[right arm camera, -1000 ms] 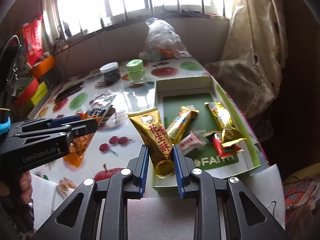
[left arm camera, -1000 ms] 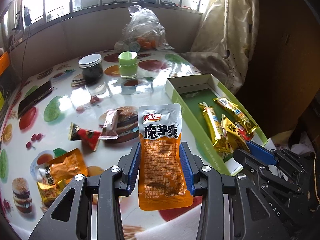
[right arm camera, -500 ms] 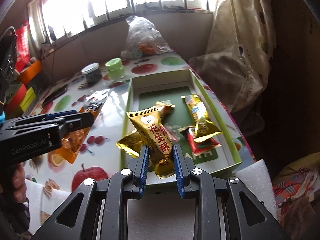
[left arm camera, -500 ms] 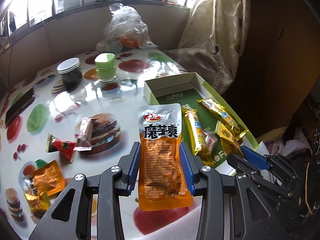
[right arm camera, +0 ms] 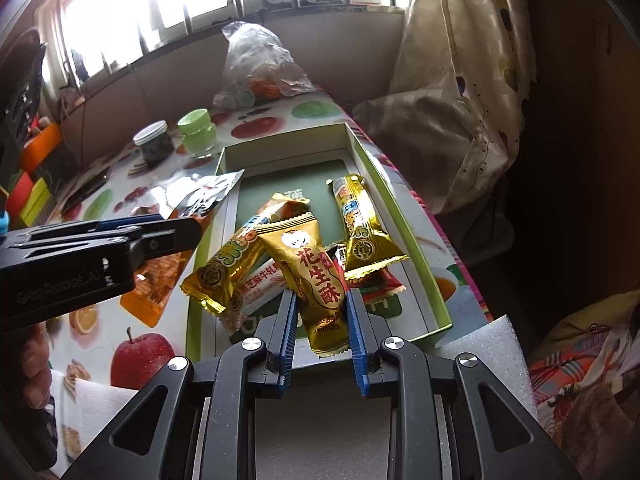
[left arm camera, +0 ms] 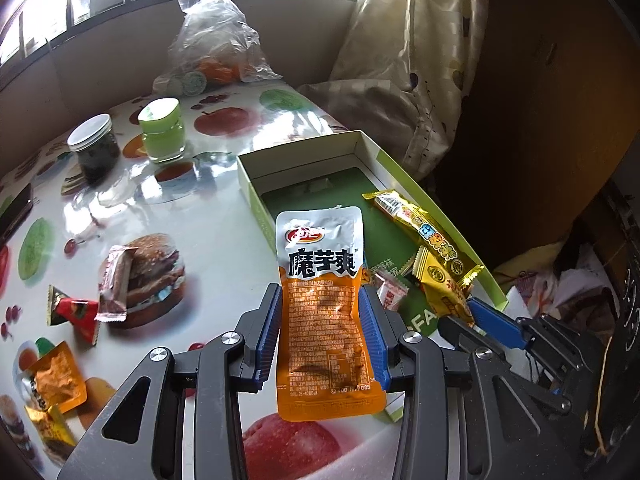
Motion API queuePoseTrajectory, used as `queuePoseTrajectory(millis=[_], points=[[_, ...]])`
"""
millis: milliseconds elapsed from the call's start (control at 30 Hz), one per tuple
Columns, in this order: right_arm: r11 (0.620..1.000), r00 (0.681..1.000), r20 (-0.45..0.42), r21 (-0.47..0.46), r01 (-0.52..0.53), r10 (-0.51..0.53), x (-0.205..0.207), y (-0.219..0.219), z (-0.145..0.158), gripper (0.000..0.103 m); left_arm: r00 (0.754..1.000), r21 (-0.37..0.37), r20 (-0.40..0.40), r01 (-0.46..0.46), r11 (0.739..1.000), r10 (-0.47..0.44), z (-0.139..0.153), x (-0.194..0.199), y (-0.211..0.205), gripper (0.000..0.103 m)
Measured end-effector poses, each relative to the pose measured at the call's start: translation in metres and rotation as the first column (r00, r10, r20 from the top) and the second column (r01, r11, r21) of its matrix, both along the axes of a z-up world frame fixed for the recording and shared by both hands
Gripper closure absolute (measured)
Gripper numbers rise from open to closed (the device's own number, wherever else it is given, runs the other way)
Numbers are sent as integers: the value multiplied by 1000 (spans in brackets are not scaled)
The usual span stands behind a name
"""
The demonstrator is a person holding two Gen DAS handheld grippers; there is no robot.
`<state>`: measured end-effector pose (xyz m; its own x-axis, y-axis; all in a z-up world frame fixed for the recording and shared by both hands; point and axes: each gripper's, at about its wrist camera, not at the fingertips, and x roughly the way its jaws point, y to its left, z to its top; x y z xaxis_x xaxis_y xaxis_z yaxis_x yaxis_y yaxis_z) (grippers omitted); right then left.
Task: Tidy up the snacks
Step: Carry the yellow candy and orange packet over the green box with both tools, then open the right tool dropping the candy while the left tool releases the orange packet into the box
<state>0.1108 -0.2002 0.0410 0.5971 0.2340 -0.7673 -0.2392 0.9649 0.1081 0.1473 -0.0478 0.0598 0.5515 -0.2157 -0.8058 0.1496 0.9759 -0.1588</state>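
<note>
Two packets are pinched — the left gripper (left arm camera: 324, 332) fingers clamp an orange-and-silver foil pouch (left arm camera: 326, 312), long axis upright, beside the green cardboard box (left arm camera: 304, 148); the right gripper (right arm camera: 322, 334) clamps a gold peanut-candy wrapper (right arm camera: 316, 280), apparently over that box. Only the left view shows loose wrappers on the fruit-print surface (left arm camera: 224, 232).

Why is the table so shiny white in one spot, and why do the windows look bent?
Left wrist view: sunlight bounces off the glossy table beside the green jar, washing out the print. Right wrist view: the window is blown out white, and its bars bow because of the fisheye lens; the right side is in dark shadow.
</note>
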Motion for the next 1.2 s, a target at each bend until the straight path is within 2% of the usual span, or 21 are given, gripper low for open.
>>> queuePoseTrajectory(millis=[567,967,1200], points=[[1000,1000,-26,-6,11,-11,13,-7,-12,79,997,2,-55,49,999,-48,-17,25,-24,63],[1000,1000,-25,2,11,-11,15,-8,-13,79,996,-2,-62,64,998,-64,-21,35,-35,59],[1000,1000,-25,-6,8,-8,15,-6,-12,73,996,-15,-66,66,998,-67,-21,36,-34,57]])
